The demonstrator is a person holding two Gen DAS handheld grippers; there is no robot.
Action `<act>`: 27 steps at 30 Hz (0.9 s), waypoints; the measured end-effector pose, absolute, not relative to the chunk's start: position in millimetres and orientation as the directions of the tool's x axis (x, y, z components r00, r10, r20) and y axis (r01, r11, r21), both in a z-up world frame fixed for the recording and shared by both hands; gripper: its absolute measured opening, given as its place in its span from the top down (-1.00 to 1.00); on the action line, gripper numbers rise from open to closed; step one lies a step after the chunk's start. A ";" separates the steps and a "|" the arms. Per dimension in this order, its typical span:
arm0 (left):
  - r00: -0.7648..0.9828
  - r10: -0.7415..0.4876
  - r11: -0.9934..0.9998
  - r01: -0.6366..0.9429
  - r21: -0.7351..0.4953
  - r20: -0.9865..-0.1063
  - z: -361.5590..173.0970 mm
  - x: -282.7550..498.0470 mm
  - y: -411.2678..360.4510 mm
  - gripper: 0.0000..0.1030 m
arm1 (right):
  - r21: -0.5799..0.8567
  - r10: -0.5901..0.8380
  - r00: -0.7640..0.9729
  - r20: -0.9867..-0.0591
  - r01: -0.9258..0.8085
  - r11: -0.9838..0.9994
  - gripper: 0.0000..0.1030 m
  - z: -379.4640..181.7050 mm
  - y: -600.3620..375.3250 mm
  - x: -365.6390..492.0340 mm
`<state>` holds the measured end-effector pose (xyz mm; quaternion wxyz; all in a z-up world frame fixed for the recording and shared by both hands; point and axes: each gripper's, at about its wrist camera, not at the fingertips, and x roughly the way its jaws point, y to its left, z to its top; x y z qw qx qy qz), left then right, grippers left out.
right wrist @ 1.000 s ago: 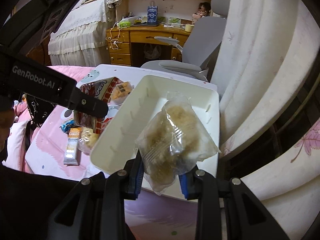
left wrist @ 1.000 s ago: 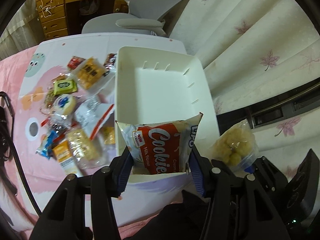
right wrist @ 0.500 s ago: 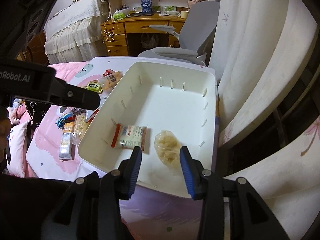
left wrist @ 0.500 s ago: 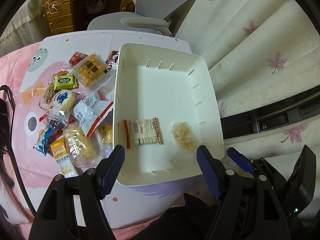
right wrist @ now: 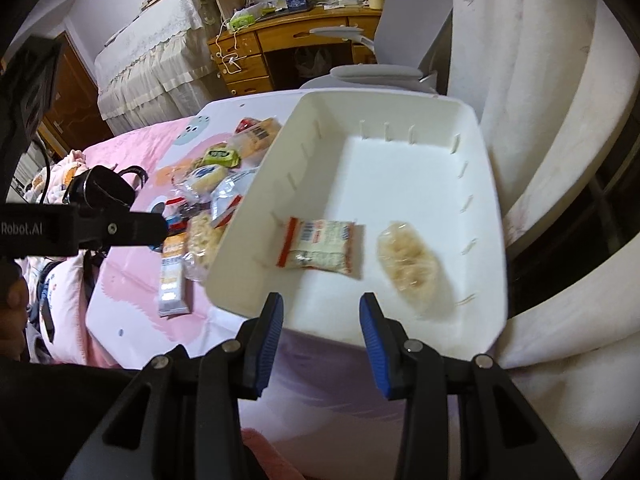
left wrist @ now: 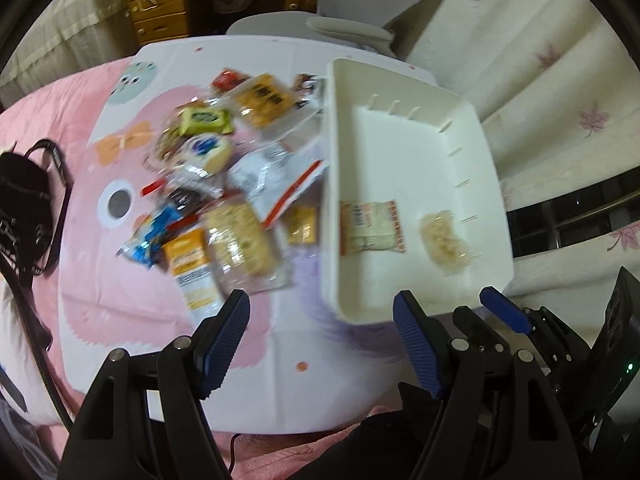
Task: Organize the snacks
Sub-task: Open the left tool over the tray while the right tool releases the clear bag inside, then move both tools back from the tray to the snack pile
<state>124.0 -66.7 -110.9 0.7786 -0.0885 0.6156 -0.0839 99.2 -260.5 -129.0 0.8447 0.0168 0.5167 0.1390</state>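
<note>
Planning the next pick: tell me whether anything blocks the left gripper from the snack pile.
Nothing visible does. The left gripper is open over bare tablecloth, and the snack pile lies just ahead, beside the white bin.

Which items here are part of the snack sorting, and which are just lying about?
Job: white bin; cookie packet and clear puff bag inside it; loose snack pile on the table; left gripper and right gripper, both open and empty.

Lying about: black strapped bag; grey chair; wooden desk.
</note>
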 end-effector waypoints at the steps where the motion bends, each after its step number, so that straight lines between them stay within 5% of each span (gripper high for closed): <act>1: 0.229 -0.232 0.972 0.016 -0.235 -0.945 -111.6 121.3 -59.3 -0.42 | 0.181 0.259 0.422 -0.869 -0.215 0.960 0.22 -130.8 -256.3 98.1; 27: 0.332 -0.271 0.958 0.188 -0.218 -0.903 -85.2 94.5 110.5 -0.41 | 0.258 0.247 0.489 -0.837 -0.047 0.965 0.12 -131.6 -104.0 60.2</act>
